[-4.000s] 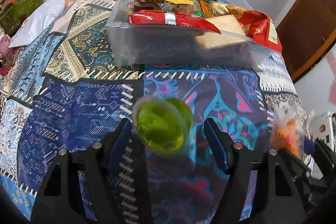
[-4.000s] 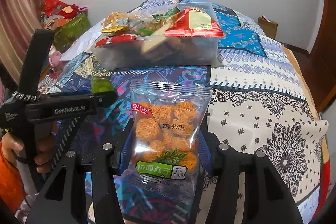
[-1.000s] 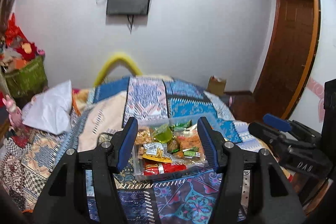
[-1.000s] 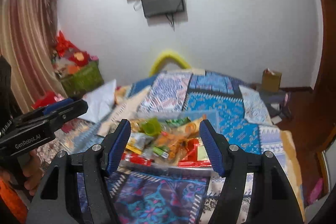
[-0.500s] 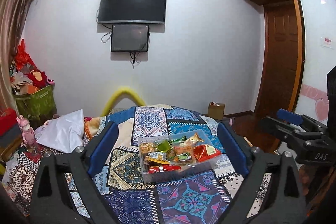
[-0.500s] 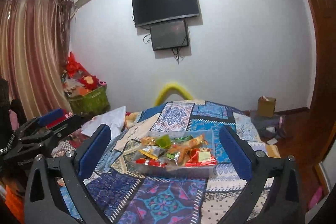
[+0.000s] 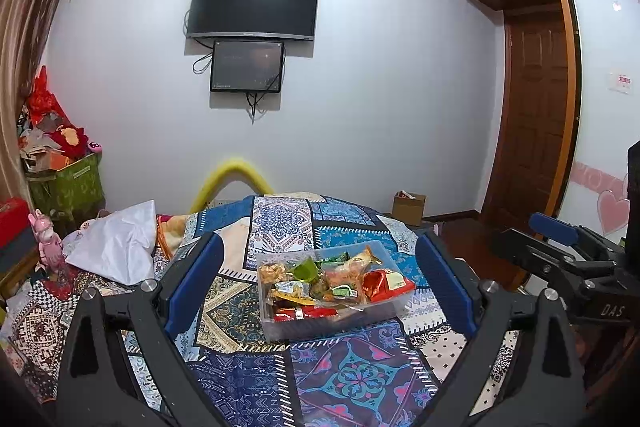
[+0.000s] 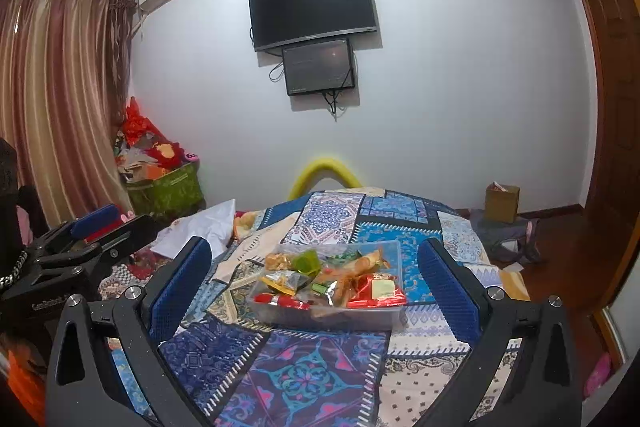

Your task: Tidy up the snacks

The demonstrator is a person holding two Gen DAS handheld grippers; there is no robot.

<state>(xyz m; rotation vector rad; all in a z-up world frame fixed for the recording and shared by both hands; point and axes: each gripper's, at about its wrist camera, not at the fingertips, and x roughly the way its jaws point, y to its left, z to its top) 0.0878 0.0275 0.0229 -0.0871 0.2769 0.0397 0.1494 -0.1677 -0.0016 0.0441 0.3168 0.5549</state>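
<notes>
Left gripper (image 7: 320,291) jaws spread wide, empty. Right gripper (image 8: 316,287) likewise wide, holding nothing. Patterned bedspread (image 7: 344,379) directly below both. Ahead, framed between each pair of fingers: clear snack bin (image 7: 380,319) on bedspread, filled with packets. Beyond: wall-mounted TV (image 7: 254,5).

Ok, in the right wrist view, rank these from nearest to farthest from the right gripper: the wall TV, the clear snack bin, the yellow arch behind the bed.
Seen from the right gripper, whose jaws are open and empty:
1. Clear snack bin: straight ahead on the patterned bedspread, framed by the fingers.
2. Yellow arch: past the bed's far end, near the wall.
3. Wall TV: on the far wall, above the smaller screen.
</notes>
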